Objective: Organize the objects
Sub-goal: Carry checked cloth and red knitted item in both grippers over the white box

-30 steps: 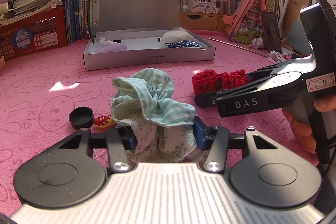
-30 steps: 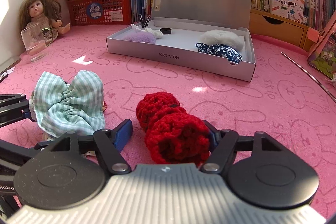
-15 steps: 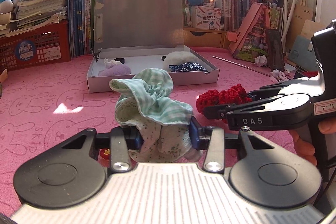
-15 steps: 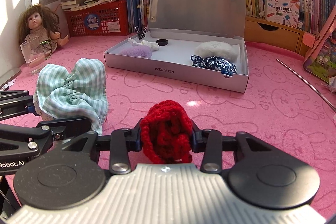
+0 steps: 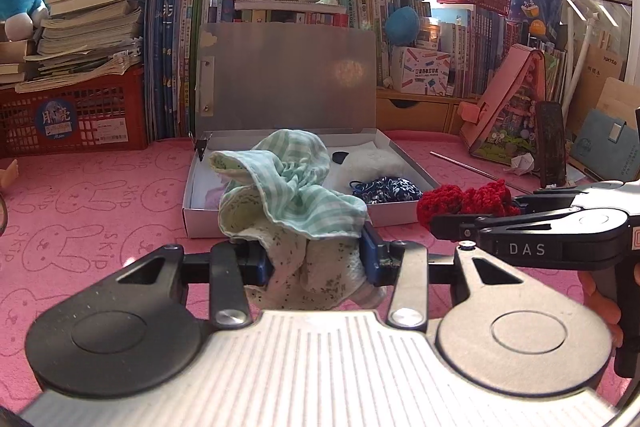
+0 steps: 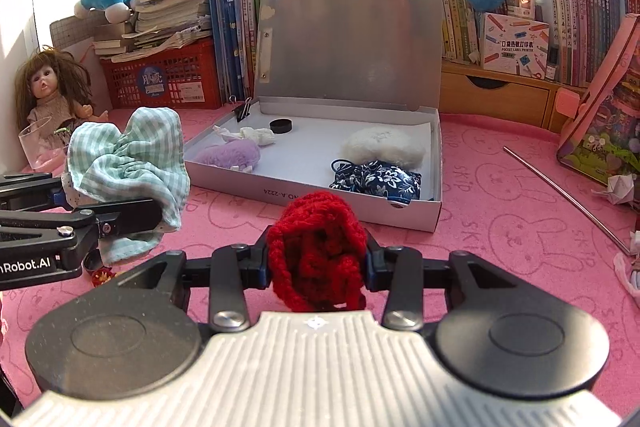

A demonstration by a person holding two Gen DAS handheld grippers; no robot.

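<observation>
Left tool point(image 5: 316, 259) clamps the green checked cloth point(image 5: 292, 195), held clear of the pink table point(image 5: 100, 195). Right tool point(image 6: 316, 263) clamps the red knitted piece point(image 6: 316, 251), also off the table. Both sit just short of the open grey box point(image 6: 436, 187), left tool beside the right.

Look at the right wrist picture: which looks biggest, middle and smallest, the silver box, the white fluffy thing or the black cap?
1. silver box, clearly largest.
2. white fluffy thing, lying inside the box.
3. black cap, also inside, clearly smallest.
All three sit about equally far away, so the order is safe.
</observation>
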